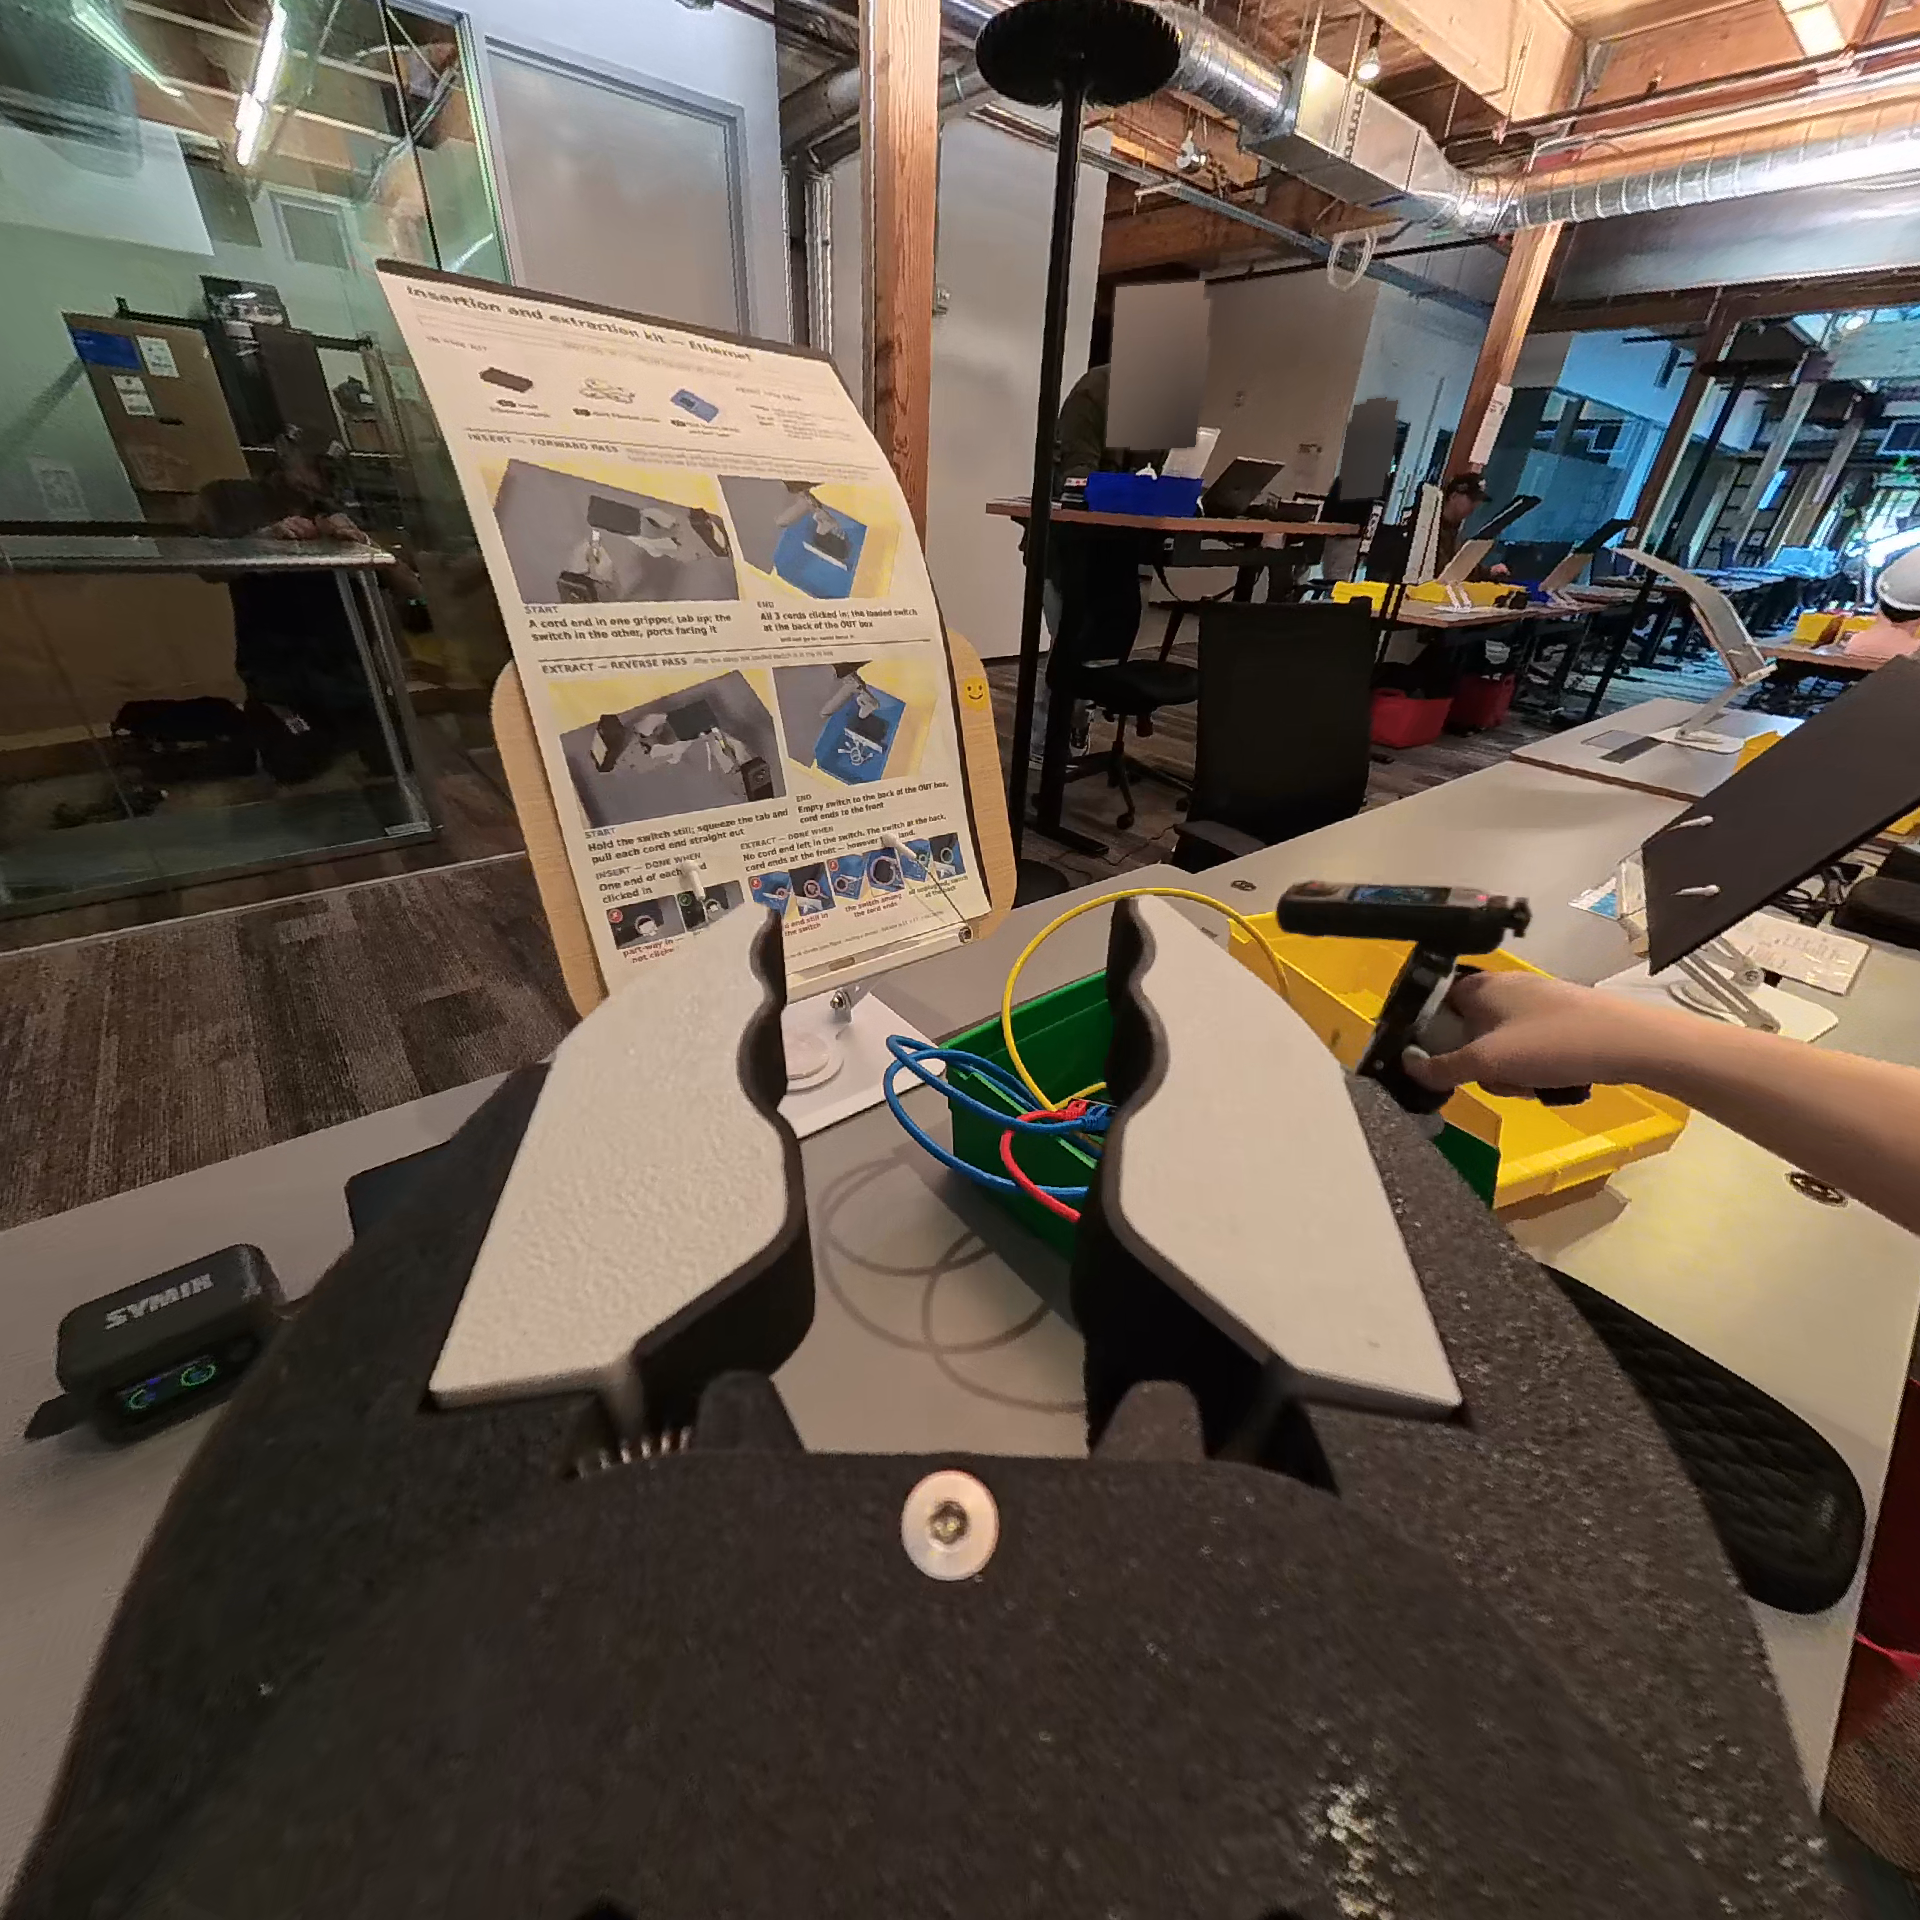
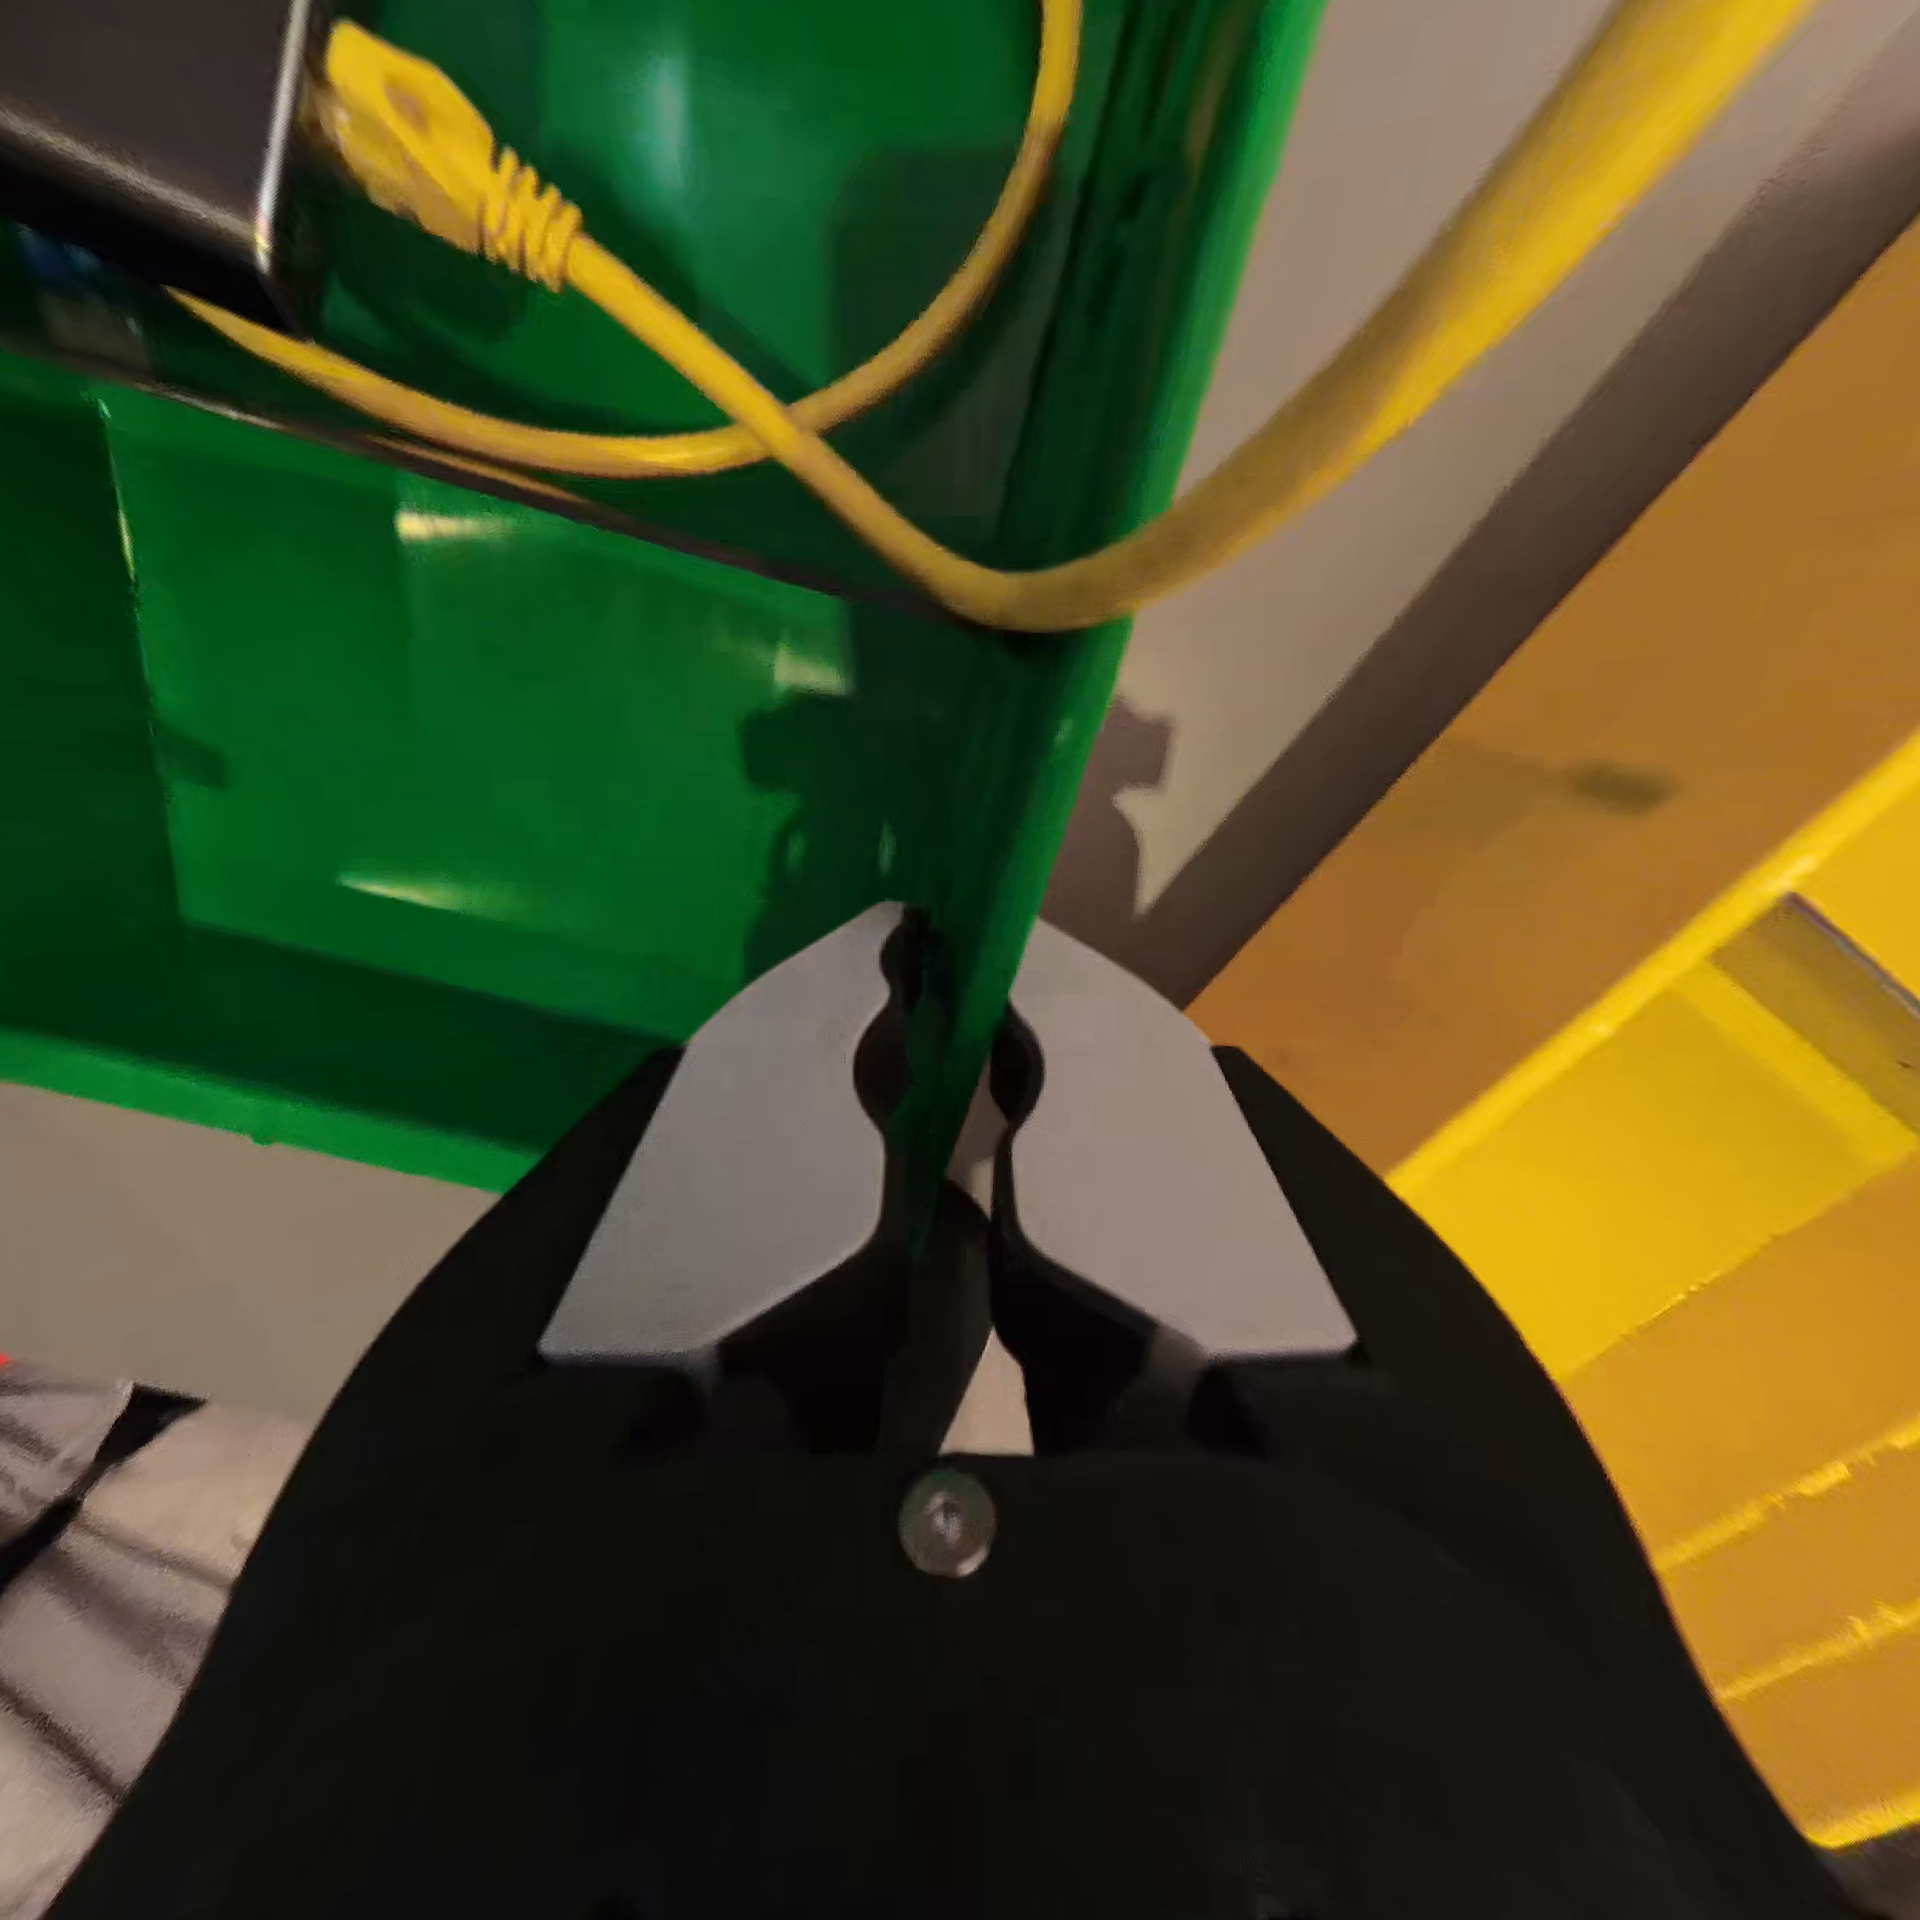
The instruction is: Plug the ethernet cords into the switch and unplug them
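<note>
Left gripper [image 1: 945, 935]: jaws spread wide, nothing between them, held above the grey table [image 1: 260, 1226] and facing the green bin [image 1: 1039, 1029].

Right gripper [image 2: 956, 935]: jaws nearly closed, clamped on the upright side wall of the green bin [image 2: 499, 727], one finger inside the wall and one outside. In the left wrist view a hand [image 1: 1496, 1029] holds this gripper [image 1: 1403, 1029] at the far side of the green bin.

Yellow cord [image 2: 831, 468]: its plug [image 2: 416, 145] sits at the face of a black box [image 2: 135, 114] in the bin's upper left corner, presumably the switch; whether it is fully seated cannot be told. The cord loops inside the bin and passes over the wall to the right.

Blue cord [image 1: 925, 1101] and red cord [image 1: 1023, 1153]: coiled in the green bin, with the blue one hanging out over its near edge.

Yellow bin [image 1: 1558, 1122]: just beside the green bin, on its right. An instruction sheet [image 1: 707, 623] stands on a holder behind the bins. A small black case [image 1: 156, 1340] lies on the table at left.
</note>
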Tool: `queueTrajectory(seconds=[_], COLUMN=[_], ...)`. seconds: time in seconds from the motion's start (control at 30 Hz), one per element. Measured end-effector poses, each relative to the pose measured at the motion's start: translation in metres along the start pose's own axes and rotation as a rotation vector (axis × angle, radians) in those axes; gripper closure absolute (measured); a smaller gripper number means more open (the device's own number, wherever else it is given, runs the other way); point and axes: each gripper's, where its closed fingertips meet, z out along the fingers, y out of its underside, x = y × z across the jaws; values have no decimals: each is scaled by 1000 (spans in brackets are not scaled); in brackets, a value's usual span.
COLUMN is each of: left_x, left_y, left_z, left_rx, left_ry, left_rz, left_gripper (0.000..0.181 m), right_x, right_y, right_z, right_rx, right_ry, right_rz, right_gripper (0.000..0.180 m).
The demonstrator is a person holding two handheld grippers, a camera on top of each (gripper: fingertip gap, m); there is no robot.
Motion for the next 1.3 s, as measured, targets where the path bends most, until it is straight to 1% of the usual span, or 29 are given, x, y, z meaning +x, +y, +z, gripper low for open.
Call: queueTrajectory(seconds=[0.1, 0.23, 0.37, 0.47, 0.6, 0.77, 0.9, 1.03, 1.23, 1.3], left_x=[-2, -8, -11, -13, -10, -1, 5, 4, 1, 2], left_y=[-1, -3, -7, -9, -8, -5, -6, -5, -4, -5], left_z=[-3, -9, -17, -21, -20, -16, -16, -15, -14, -14], left_rx=[8, 19, 41, 52, 51, 26, 32, 28, 27, 31], left_ry=[2, -8, -10, -11, 2, 25, 41, 44, 38, 38], left_rz=[-5, -15, -25, -33, -34, -13, -3, -8, -11, -12], left_gripper=[122, 122, 122, 122, 122, 121, 122, 121, 121, 122], right_x=[-11, -25, -58, -92, -141, -187, -236, -271, -332, -350], right_y=[3, -3, -15, -21, -33, -58, -68, -82, -97, -101], right_z=[3, 5, 8, 11, 15, 21, 23, 27, 32, 33], right_rx=[-43, -19, 26, 15, -48, -62, -107, -87, -85, -68], right_ry=[-82, -49, -71, -105, -202, -215, -297, -250, -392, -411], right_rz=[46, 13, -2, -4, 31, -5, -3, -93, -31, -9], right_gripper=[173, 173, 173, 173, 171, 170, 165, 164, 162, 161])
